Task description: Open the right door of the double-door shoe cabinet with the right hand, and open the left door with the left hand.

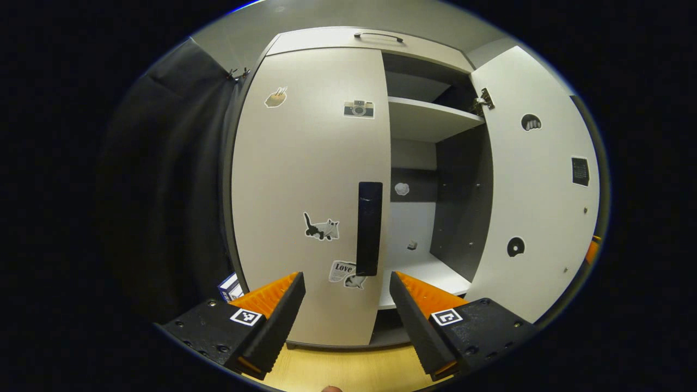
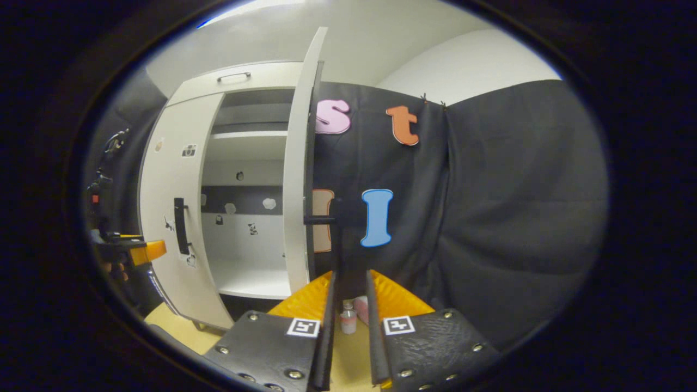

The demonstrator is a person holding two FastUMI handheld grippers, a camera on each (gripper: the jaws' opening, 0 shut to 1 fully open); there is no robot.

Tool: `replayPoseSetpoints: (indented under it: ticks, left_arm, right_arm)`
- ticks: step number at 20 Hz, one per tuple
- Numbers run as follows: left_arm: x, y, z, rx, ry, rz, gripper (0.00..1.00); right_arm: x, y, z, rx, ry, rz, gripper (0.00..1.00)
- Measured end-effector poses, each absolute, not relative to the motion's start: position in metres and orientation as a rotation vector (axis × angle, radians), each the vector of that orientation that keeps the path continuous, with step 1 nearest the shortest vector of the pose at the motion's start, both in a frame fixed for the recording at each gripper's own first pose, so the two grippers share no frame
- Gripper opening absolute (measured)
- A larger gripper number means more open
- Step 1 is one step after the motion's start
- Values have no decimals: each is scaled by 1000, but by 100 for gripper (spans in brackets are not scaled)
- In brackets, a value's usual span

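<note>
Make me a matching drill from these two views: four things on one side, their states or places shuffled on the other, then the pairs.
Things:
1. right door
2. left door
3. left claw
4. camera sticker

States or places:
A. open, short of the left door's handle
B. swung open
C. shut
D. high on the left door

Pairs: 1-B, 2-C, 3-A, 4-D

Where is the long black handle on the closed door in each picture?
Left gripper view: the long black handle is at centre, on the closed left door's right edge, above the claw.
Right gripper view: it is small, at far left.
Shared landmark: the camera sticker on that door.
</note>
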State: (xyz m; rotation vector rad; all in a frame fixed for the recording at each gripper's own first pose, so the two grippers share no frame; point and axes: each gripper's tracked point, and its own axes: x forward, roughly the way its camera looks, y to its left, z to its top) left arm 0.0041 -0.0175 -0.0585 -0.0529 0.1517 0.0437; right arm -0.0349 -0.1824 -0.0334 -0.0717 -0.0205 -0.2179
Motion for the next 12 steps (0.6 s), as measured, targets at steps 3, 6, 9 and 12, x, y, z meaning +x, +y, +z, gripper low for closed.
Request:
replayPoseSetpoints:
  ticks: [3,6,9,12]
  left_arm:
    - [22,-22,-59,-43,150,52,97]
    - [42,-25,-54,-27,134,59,97]
    - [62,-32,-51,-29,124,69,97]
    - [80,-34,-53,-28,120,92,95]
  right_arm:
    - [-44,-201,-41,-76,1,-252,54]
    - [-49,-217,-56,-49,51,-276,71]
    - [-56,-240,-71,-19,91,-313,98]
    - [-65,-264,-80,-12,118,-366,98]
